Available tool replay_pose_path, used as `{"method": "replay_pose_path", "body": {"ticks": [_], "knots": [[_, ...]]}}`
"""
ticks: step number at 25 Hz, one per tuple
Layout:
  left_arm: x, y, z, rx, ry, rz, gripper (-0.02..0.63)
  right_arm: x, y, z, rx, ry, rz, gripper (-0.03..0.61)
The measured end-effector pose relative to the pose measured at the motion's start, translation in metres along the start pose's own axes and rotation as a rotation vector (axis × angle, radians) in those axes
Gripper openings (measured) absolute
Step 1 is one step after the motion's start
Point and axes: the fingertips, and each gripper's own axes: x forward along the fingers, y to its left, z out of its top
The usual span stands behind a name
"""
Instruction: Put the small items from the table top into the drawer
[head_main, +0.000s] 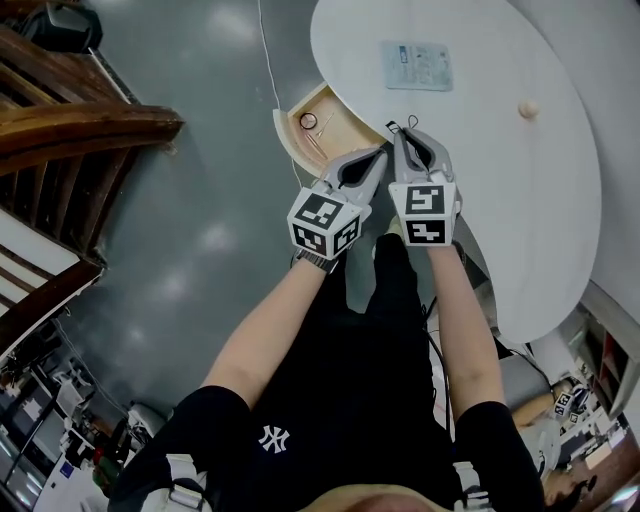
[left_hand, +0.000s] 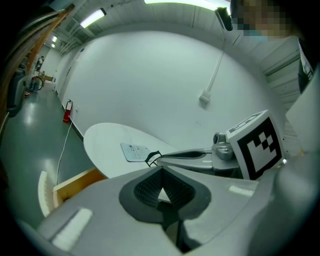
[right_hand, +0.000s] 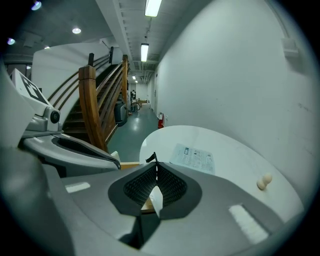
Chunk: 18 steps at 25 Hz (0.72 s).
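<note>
The right hand-held gripper (head_main: 405, 132) was clenched on a small black wire clip (right_hand: 151, 158), pinched at the very jaw tips over the bench (head_main: 480, 180) edge beside the open drawer (head_main: 287, 135). It looked light, springy and apt to twist loose. The left hand-held gripper (left_hand: 160, 172) was closed on nothing, and a beige bead (head_main: 528, 109) and a printed card (head_main: 415, 65) lay further along the bench.

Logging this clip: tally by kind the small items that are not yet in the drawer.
Printed packet on the table: 1
Beige knob-like piece on the table: 1
Black clip pinched in the right tool: 1
Total: 3
</note>
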Motion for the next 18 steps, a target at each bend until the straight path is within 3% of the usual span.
{"method": "replay_pose_path", "body": {"ticks": [18], "knots": [[-0.071, 0.093, -0.021, -0.083, -0.041, 0.141, 0.000, 0.058, 0.116, 0.003, -0.045, 0.022, 0.163, 0.040]]}}
